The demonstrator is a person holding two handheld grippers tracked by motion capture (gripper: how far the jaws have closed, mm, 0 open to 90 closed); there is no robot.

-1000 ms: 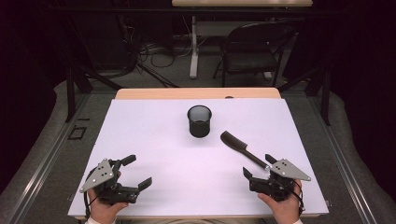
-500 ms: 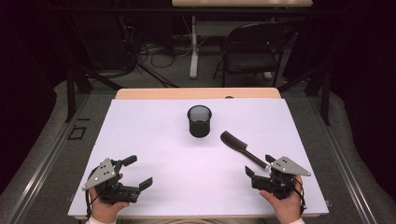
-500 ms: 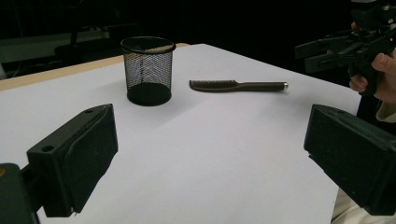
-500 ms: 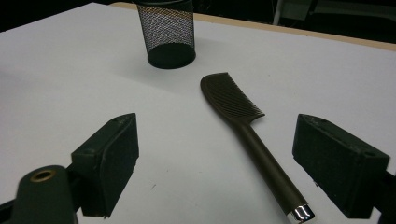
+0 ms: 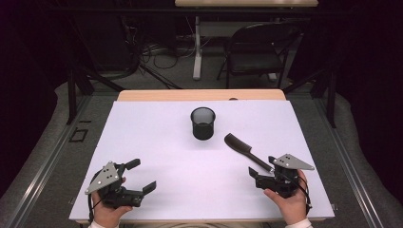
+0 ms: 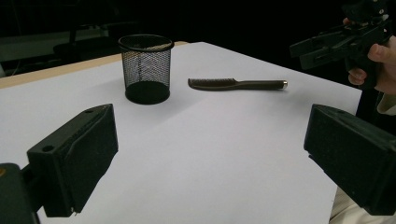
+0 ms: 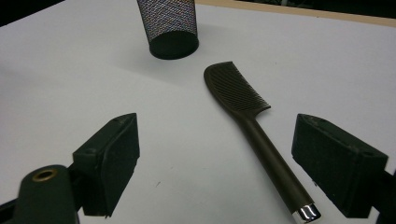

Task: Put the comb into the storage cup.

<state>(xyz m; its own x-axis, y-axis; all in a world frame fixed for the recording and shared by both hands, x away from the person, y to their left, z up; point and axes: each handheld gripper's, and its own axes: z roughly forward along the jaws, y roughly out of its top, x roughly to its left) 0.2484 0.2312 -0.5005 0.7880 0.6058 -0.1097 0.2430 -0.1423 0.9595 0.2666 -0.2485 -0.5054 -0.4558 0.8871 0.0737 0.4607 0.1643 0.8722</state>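
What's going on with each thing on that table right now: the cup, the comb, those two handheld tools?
Mesh cup: upright, empty, untouched.
Comb: lying flat on the white table, untouched, handle end between the right tool's jaws.
Right tool: open, jaws just been closing a little, not pressing the comb.
Left tool: open, holding nothing.

High view — fixed above my side, looking forward and down over the whole counter (image 5: 157, 142). My left and right tool views — low, close to the surface, facing forward; all share the mesh cup (image 5: 203, 123) and comb (image 5: 244, 151).
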